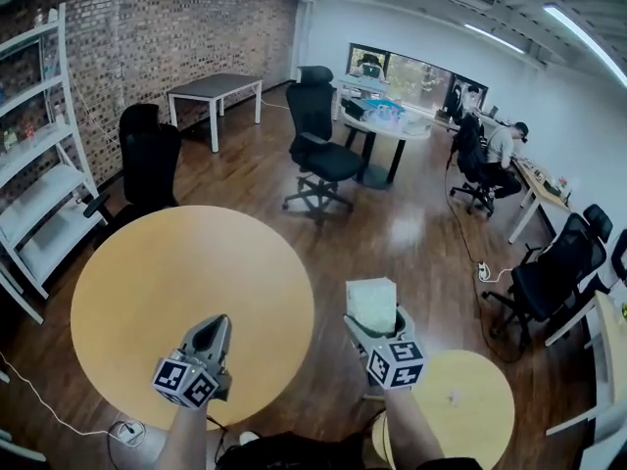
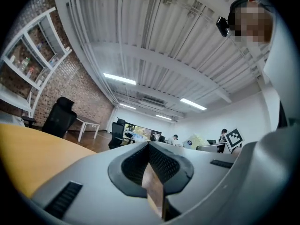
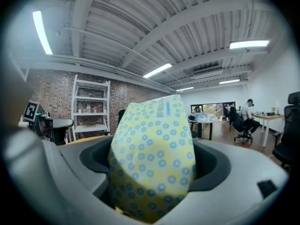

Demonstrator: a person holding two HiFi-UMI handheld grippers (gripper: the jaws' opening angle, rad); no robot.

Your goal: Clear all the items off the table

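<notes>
The round wooden table has a bare top. My right gripper hovers over the floor to the right of it, shut on a soft pack of tissues. In the right gripper view the pack is yellow with blue dots and fills the gap between the jaws. My left gripper hangs over the table's near edge. Its jaws meet at a point, and I see nothing held in them. In the left gripper view my left gripper points up and away across the table top.
A smaller round table stands at the lower right, next to my right arm. Black office chairs stand beyond the round table. White shelves line the brick wall at left. A person sits at a far desk.
</notes>
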